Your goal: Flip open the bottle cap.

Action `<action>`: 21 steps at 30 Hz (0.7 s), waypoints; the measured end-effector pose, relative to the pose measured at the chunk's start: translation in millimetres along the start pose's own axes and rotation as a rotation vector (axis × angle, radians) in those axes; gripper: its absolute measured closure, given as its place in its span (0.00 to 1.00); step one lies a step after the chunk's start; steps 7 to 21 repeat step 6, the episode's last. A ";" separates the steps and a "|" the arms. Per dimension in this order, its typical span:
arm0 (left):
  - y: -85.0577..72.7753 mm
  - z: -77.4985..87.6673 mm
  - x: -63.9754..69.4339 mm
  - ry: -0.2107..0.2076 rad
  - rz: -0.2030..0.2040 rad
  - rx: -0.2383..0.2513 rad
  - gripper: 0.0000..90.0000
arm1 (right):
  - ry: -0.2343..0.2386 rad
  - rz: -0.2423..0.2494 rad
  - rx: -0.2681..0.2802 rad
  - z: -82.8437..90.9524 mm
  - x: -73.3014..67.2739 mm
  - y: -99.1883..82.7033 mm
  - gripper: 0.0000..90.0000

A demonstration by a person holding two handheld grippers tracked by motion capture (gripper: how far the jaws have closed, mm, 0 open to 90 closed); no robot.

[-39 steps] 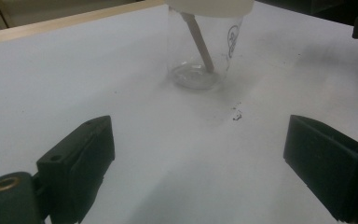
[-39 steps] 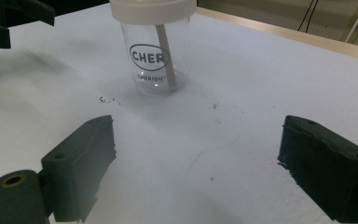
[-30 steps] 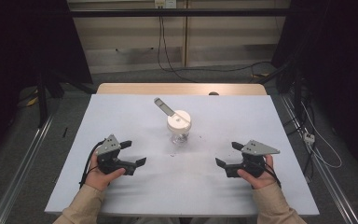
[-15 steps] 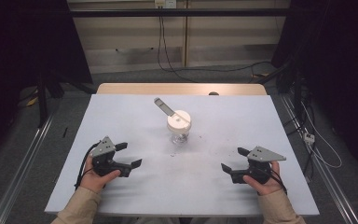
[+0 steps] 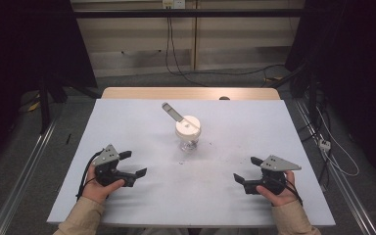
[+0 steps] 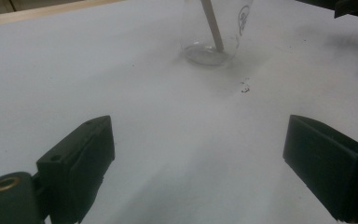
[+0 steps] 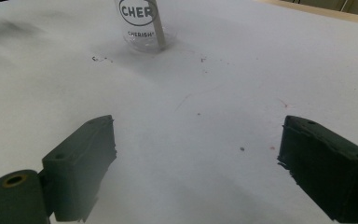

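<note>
A clear plastic cup [image 5: 188, 139] with a white lid stands upright at the middle of the white table [image 5: 127, 117], and a stick [image 5: 171, 111] leans out of it toward the back left. The cup [image 7: 139, 28] carries a printed oval logo, and the stick [image 7: 157, 28] reaches its bottom. My left gripper [image 5: 133, 163] rests at the front left in a hand, jaws open and empty, pointing right. My right gripper [image 5: 247, 169] rests at the front right in the other hand, open and empty, pointing left. The left gripper view shows the cup [image 6: 212, 46] well beyond my left gripper [image 6: 198, 163].
Small dark specks [image 5: 182, 161] lie on the table in front of the cup. A wooden strip [image 5: 191, 93] runs along the table's far edge. Metal rails [image 5: 19, 166] and cables [image 5: 333, 156] flank the table on the floor.
Both grippers have drifted slightly outward toward the table's sides, the right one also a little nearer the front edge. The cup and stick have not moved.
</note>
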State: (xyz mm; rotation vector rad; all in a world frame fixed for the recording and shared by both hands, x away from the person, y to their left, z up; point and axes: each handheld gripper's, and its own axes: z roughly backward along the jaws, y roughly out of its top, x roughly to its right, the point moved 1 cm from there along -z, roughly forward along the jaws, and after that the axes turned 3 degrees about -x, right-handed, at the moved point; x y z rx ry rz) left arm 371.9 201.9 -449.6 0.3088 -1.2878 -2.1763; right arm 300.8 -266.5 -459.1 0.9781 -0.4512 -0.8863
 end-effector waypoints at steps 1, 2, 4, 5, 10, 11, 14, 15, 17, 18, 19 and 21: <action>-0.4 -0.1 -0.1 0.000 0.004 -0.001 0.10 | 0.000 0.000 -0.001 -0.2 0.1 0.0 0.11; -0.6 0.1 -0.7 0.001 0.001 -0.005 0.10 | 0.000 0.000 -0.002 -0.5 0.2 0.1 0.11; -0.9 0.2 -1.4 0.011 -0.010 -0.017 0.10 | 0.002 -0.002 -0.002 -1.1 -0.2 0.8 0.12; -1.2 -0.1 -1.3 0.008 -0.004 -0.015 0.10 | 0.001 -0.002 -0.004 -1.5 -0.4 1.1 0.11; -1.2 -0.2 -1.3 0.008 -0.003 -0.016 0.10 | 0.003 -0.002 -0.004 -2.0 -0.7 1.3 0.11; -1.2 -0.2 -1.3 0.008 -0.003 -0.016 0.10 | 0.003 -0.002 -0.004 -2.0 -0.7 1.3 0.11; -1.2 -0.2 -1.3 0.008 -0.003 -0.016 0.10 | 0.003 -0.002 -0.004 -2.0 -0.7 1.3 0.11; -1.2 -0.2 -1.3 0.008 -0.003 -0.016 0.10 | 0.003 -0.002 -0.004 -2.0 -0.7 1.3 0.11; -1.2 -0.2 -1.3 0.008 -0.003 -0.016 0.10 | 0.003 -0.002 -0.004 -2.0 -0.7 1.3 0.11; -1.2 -0.2 -1.3 0.008 -0.003 -0.016 0.10 | 0.003 -0.002 -0.004 -2.0 -0.7 1.3 0.11; -1.2 -0.2 -1.3 0.008 -0.003 -0.016 0.10 | 0.003 -0.002 -0.004 -2.0 -0.7 1.3 0.11; -1.2 -0.2 -1.3 0.008 -0.003 -0.016 0.10 | 0.003 -0.002 -0.004 -2.0 -0.7 1.3 0.11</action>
